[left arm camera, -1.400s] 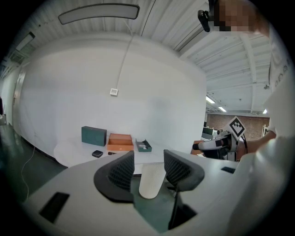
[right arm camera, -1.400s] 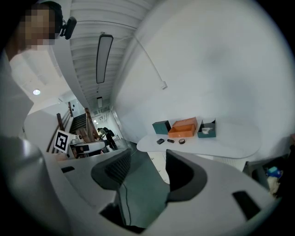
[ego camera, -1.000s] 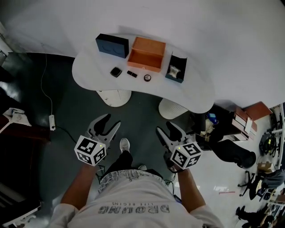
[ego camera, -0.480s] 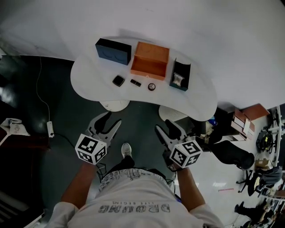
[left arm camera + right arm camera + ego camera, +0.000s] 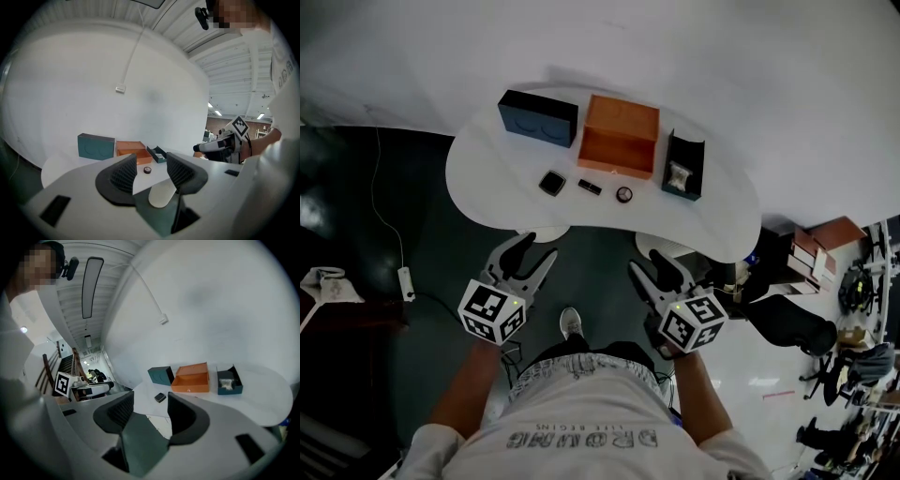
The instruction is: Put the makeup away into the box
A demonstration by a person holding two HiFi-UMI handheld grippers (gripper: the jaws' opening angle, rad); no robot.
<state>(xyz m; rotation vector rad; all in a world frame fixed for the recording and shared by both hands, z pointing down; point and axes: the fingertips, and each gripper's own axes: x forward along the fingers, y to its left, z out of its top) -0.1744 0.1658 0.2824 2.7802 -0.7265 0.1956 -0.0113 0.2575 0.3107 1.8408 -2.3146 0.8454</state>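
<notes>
An open orange box [image 5: 619, 136] stands on the white table [image 5: 487, 178], with three small makeup pieces in front of it: a square black compact [image 5: 551, 182], a short dark stick [image 5: 590, 187] and a round pot [image 5: 624, 195]. The orange box [image 5: 191, 378] and compact [image 5: 160, 397] also show in the right gripper view; the round pot [image 5: 147, 170] shows in the left gripper view. Both grippers hang short of the table's near edge. My left gripper [image 5: 526, 258] is open and empty. My right gripper [image 5: 653, 273] is open and empty too.
A closed dark teal box [image 5: 538, 116] sits left of the orange one and an open teal box [image 5: 684, 166] with something pale inside sits right of it. White pedestal feet [image 5: 670, 249] stand under the table. A cable [image 5: 389, 225] runs across the dark floor at left; chairs and clutter [image 5: 787, 314] lie right.
The table has come closer and sits lower in the head view. Both grippers have advanced toward its near edge, jaws still apart and empty.
</notes>
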